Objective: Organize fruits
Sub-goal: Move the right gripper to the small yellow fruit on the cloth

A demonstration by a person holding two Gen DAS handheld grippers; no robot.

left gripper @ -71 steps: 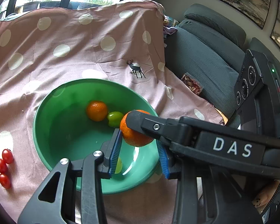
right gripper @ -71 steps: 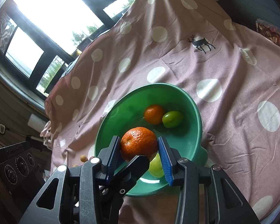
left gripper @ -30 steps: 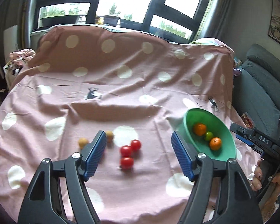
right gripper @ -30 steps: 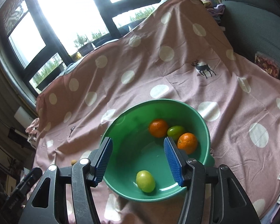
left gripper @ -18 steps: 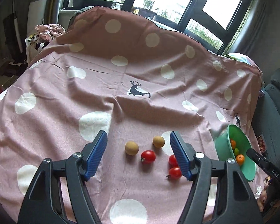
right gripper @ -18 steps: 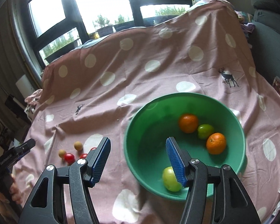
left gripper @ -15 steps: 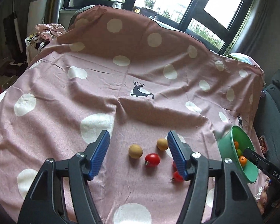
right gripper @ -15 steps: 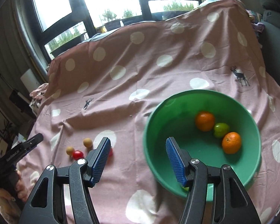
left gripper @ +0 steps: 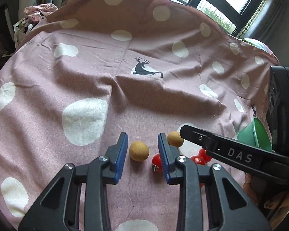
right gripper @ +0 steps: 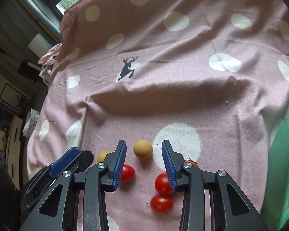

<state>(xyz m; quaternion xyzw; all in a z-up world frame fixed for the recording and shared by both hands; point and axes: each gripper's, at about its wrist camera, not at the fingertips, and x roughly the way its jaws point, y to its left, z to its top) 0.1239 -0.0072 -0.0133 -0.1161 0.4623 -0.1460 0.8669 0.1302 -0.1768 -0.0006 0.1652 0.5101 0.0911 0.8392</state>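
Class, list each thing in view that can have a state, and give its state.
Left gripper: closing around one yellow fruit, pads not touching.
Right gripper: closing around the other yellow fruit, not touching.
Red tomatoes: loose on the cloth.
Green bowl: contents out of view.

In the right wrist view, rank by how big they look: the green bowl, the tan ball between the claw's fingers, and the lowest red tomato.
1. Green bowl, though cut off at the edge.
2-3. Tan ball and lowest red tomato look alike; the tomato is nearer, so unranked.
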